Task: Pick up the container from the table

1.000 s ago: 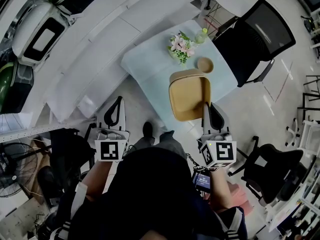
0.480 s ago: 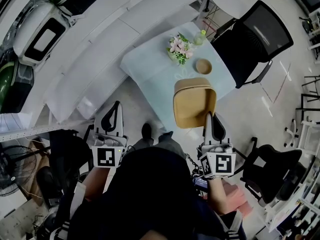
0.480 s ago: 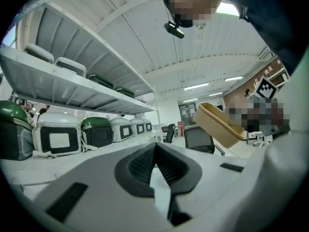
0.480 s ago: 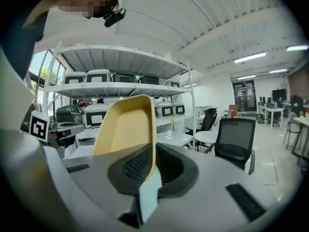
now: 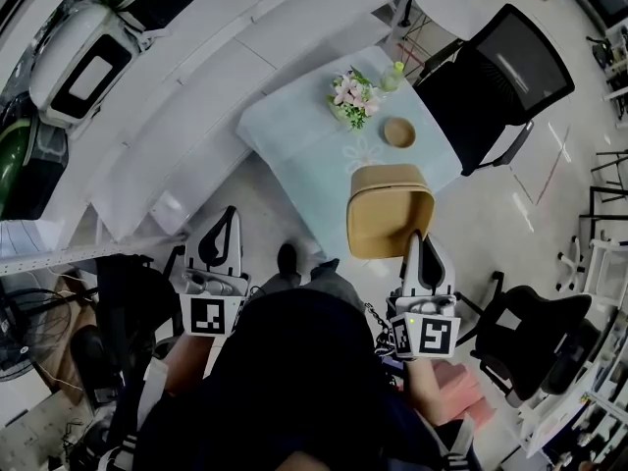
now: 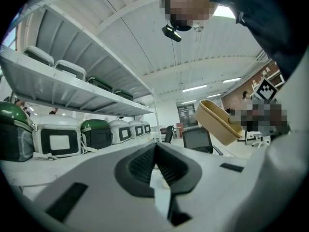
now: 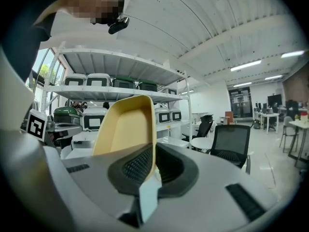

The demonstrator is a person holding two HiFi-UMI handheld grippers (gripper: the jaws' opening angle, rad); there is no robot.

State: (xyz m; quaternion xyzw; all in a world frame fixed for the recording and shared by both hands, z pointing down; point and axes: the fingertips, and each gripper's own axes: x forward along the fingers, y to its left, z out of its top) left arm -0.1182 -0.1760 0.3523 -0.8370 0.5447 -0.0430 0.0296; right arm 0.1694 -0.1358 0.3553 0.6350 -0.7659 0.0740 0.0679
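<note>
The tan, scoop-shaped container (image 5: 391, 209) hangs in the air off the near edge of the pale blue table (image 5: 294, 130). My right gripper (image 5: 416, 236) is shut on its near wall. In the right gripper view the container (image 7: 126, 127) rises tilted between the jaws of the right gripper (image 7: 153, 153), its thin wall pinched between the pads. My left gripper (image 5: 228, 220) is held out over the floor, left of the table and apart from the container. Its jaws are shut on nothing. From the left gripper (image 6: 155, 146) the container (image 6: 217, 123) shows up high at the right.
On the table stand a bunch of pink flowers (image 5: 353, 94), a small round wooden dish (image 5: 398, 131) and a green bottle (image 5: 395, 72). A black office chair (image 5: 496, 77) stands right of the table. White shelves with boxes (image 5: 147, 116) run along the left.
The container has come up off the table and shifted toward me and to the right, held by the right gripper. The left gripper has barely moved.
</note>
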